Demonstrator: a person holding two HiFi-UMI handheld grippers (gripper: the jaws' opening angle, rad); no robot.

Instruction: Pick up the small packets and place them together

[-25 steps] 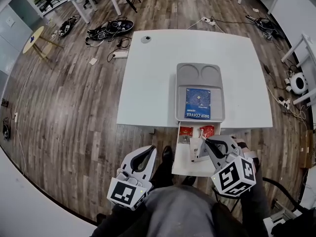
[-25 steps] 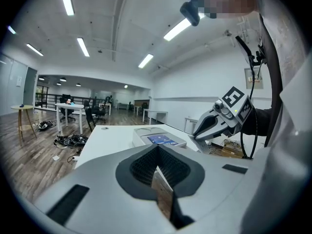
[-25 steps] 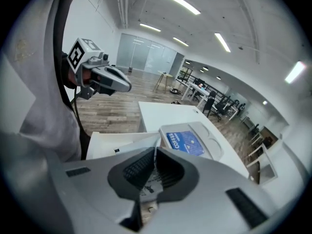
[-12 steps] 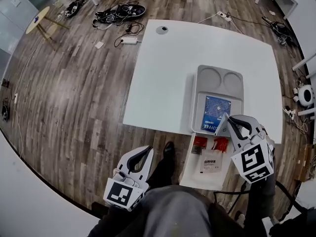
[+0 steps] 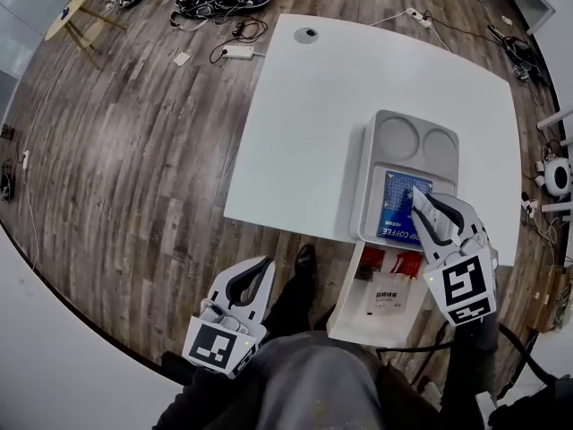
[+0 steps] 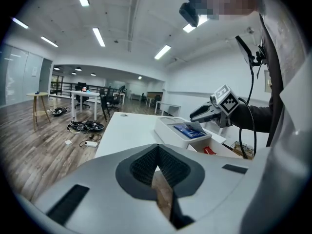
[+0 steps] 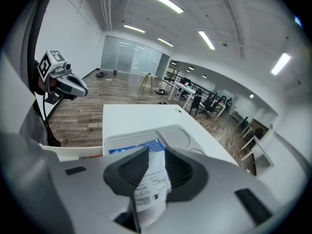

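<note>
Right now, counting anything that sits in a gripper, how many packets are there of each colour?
Red packets: 2, in the white box
White packets: 2, one in the white box, one between the fingers of the right gripper, which have just been opening
Blue drip coffee packet: 1, in the grey tray
Total: 5

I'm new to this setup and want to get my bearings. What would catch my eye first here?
The right gripper hovers over the grey tray on the white table, a small white packet between jaws that have just been opening. A blue drip coffee packet lies in the tray beneath it; the left gripper hangs shut and empty at lower left.
</note>
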